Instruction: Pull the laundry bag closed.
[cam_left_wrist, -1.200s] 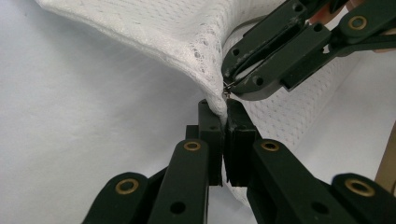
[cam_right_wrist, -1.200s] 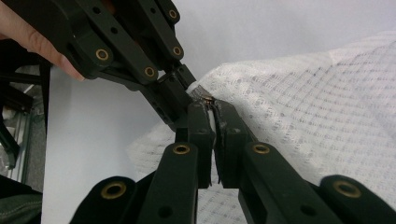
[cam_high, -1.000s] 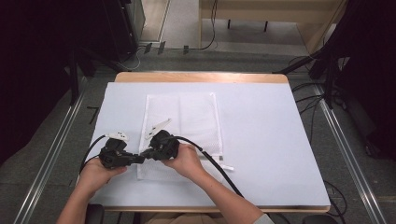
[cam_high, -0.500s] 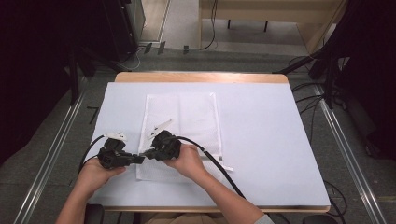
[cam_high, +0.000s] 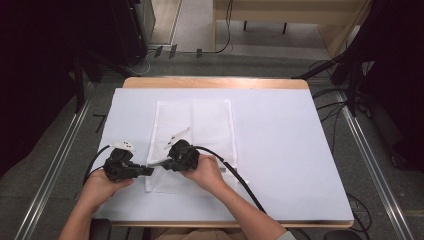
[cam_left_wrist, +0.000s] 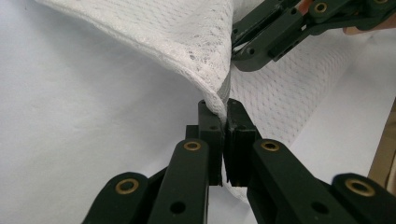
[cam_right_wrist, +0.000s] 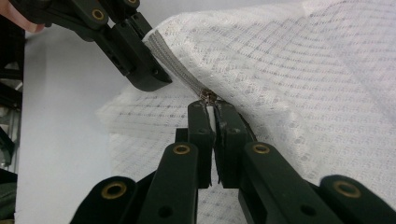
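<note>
Near the front-left of the table, on its pale blue cover, your two grippers meet at the near-left corner of the white mesh bag. Bag lies flat across the middle of the cover, long side running away from you; only that near corner is lifted off the surface.

Your left gripper has its jaws closed on the bag's edge, mesh and grey zipper tape pinched between the pads. Same gripper seen from above at the bag's left border.

Your right gripper is clamped too, jaws together on the small metal zipper pull where the grey zipper ends. From above it sits just beside the left one, tips nearly touching.

Cables trail from both grippers back toward you.
</note>
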